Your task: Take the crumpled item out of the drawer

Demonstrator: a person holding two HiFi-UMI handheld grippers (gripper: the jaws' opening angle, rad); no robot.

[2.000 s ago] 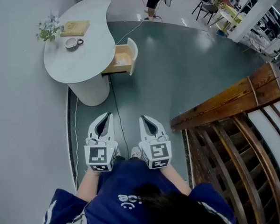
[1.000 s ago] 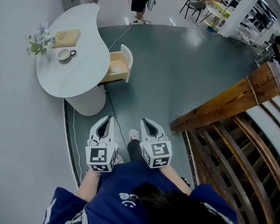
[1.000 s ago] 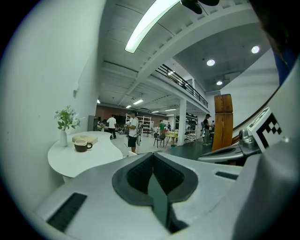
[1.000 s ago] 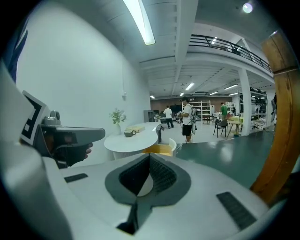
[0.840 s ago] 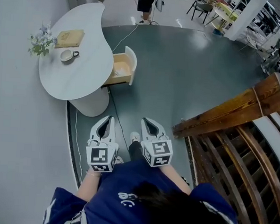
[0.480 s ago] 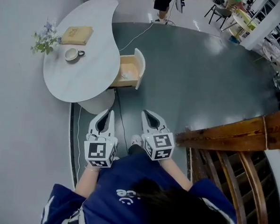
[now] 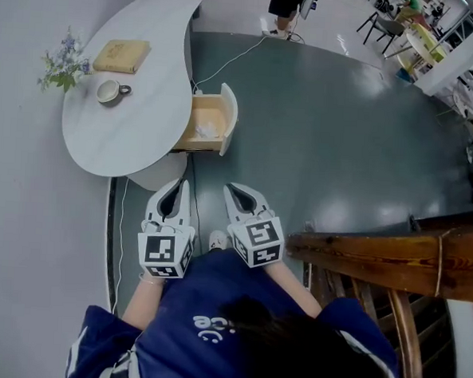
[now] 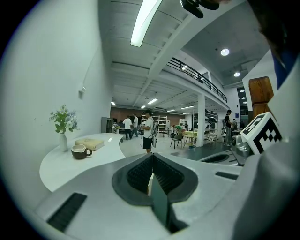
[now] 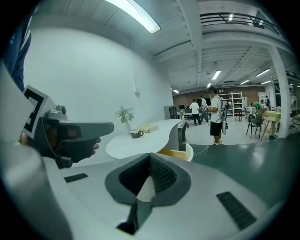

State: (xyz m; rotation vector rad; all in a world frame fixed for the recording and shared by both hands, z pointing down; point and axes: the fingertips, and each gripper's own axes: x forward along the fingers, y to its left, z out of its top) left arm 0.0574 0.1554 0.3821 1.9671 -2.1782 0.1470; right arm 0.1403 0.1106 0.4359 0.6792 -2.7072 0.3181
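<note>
Left gripper [image 7: 185, 187]: jaws pressed together, nothing between them, short of the table's [image 7: 148, 131] near rounded end
Right gripper [image 7: 230, 190]: jaws pressed together, empty, on the side away from the table
Crumpled item [image 7: 208, 129]: pale, lying in the open drawer [image 7: 227, 118] that sticks out of the table's side
Head view alone: the drawer's inside and the item
Right gripper view: only the drawer's curved front under the table top
Left gripper view: table top with cup [image 8: 80, 151], drawer out of sight
Open room: bare green floor beside the table; wooden railing [image 7: 384, 257] well apart from it
Unclear: the item's material
</note>
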